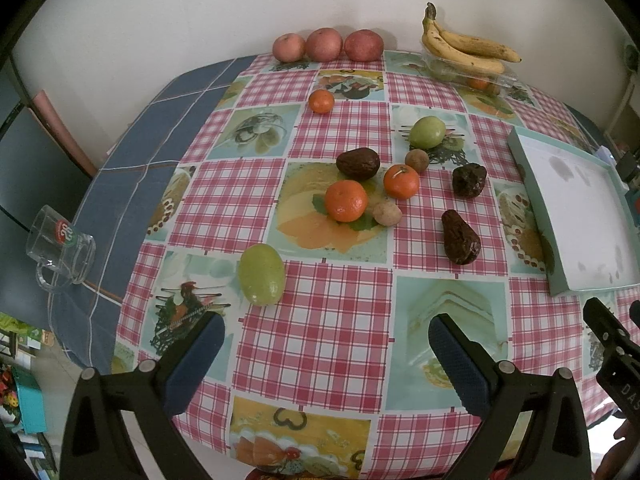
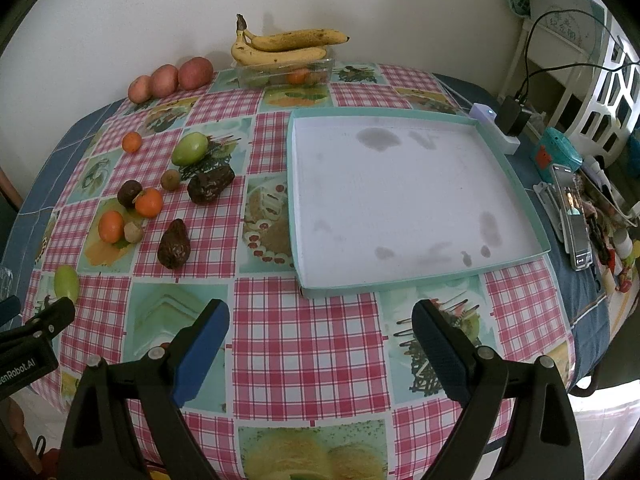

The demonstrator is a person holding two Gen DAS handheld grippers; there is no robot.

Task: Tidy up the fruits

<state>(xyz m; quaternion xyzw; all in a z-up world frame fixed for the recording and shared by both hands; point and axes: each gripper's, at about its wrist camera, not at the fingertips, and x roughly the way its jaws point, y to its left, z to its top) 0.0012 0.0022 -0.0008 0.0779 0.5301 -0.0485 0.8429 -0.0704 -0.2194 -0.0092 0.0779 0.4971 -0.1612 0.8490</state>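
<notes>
Left wrist view: you are holding the left hand-held gripper (image 1: 326,346) above the near edge of the worktop (image 1: 320,320), its fingers standing wide apart with nothing between them. Loose fruit is lying ahead of it: a green fruit (image 1: 262,274) nearest, two oranges (image 1: 346,201) touching a small potato (image 1: 387,213), three dark avocados (image 1: 460,237), a second green fruit (image 1: 427,132) and a small orange (image 1: 321,101) farther back. Three apples (image 1: 324,45) are sitting in a row against the wall, with bananas (image 1: 464,48) resting on a clear box (image 1: 472,76). A glass mug (image 1: 60,246) is lying at the left edge.

Right wrist view: you are holding the right hand-held gripper (image 2: 320,336) with its fingers spread apart too, gripping nothing, just short of a shallow white tray (image 2: 304,184) that is sitting beside the loose fruit. A phone (image 2: 572,220) is lying well to the right.
</notes>
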